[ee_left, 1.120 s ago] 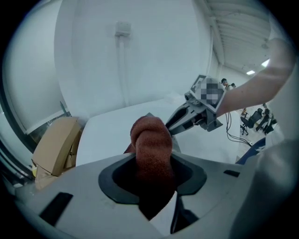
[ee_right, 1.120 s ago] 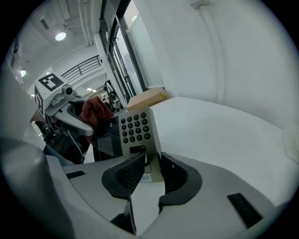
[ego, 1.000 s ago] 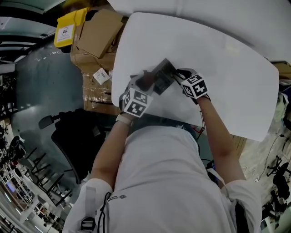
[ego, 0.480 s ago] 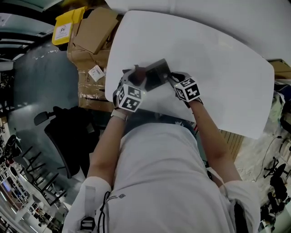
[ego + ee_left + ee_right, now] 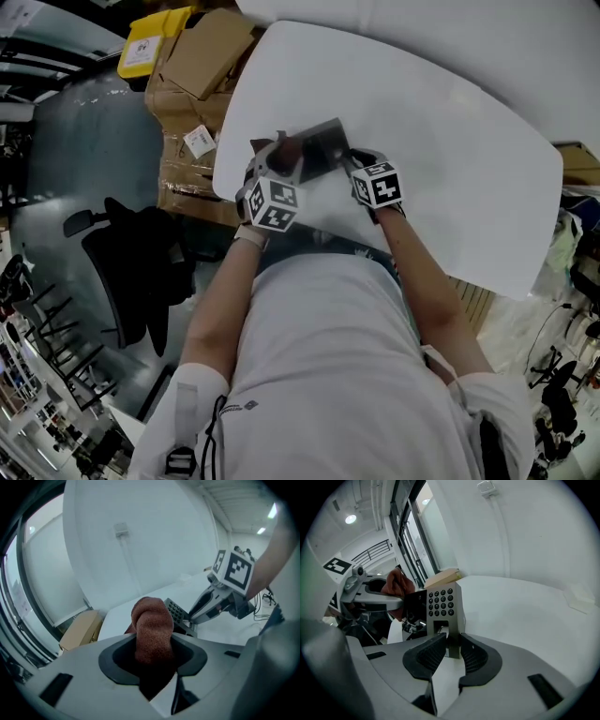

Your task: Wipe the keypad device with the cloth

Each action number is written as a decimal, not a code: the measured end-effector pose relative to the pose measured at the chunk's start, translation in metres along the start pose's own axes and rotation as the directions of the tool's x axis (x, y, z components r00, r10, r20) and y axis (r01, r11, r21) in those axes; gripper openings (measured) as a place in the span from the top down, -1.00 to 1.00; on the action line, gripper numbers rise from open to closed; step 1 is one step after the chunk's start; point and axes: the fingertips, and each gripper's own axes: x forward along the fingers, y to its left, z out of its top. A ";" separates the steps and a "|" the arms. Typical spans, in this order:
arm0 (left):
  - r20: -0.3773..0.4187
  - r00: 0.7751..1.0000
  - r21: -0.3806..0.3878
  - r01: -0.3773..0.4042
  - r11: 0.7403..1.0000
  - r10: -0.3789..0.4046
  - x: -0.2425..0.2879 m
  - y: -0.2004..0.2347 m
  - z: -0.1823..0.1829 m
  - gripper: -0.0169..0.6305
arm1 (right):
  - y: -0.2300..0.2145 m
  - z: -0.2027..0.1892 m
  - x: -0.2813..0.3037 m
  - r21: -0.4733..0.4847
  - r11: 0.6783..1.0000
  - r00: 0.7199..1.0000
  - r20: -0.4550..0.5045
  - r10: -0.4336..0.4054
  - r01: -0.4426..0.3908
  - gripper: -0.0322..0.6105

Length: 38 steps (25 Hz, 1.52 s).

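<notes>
Wiping looks barely started: right gripper (image 5: 449, 651) jaws, just closed in, clamp the grey metal keypad device (image 5: 440, 604) by its lower edge above the white table (image 5: 450, 141). Left gripper (image 5: 152, 653) jaws pinch the bunched rust-brown cloth (image 5: 151, 630) at the device's 9 o'clock, contact unclear.

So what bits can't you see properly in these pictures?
- Signs on the keys of the keypad device: too small to read in the right gripper view.
- Most of the device in the left gripper view: hidden behind the bunched cloth.
- Inside of the left gripper: the cloth fills it in its own view.
- Whether the cloth touches the device: the head view shows both tiny and blurred.
</notes>
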 end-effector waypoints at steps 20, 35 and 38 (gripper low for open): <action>-0.064 0.995 -0.170 0.061 0.984 -0.073 0.015 -0.025 -0.016 0.44 | 0.001 -0.002 0.004 -0.052 0.999 1.000 -0.026 -0.006 0.005 0.59; -0.148 0.960 -0.273 0.192 0.943 -0.239 0.022 -0.069 -0.057 0.45 | 0.003 -0.008 0.002 -0.064 0.998 0.999 -0.042 0.007 -0.010 0.59; -0.116 0.951 -0.348 0.231 0.909 -0.286 0.019 -0.071 -0.051 0.45 | 0.003 -0.008 0.002 -0.069 0.998 0.999 -0.042 0.008 -0.011 0.59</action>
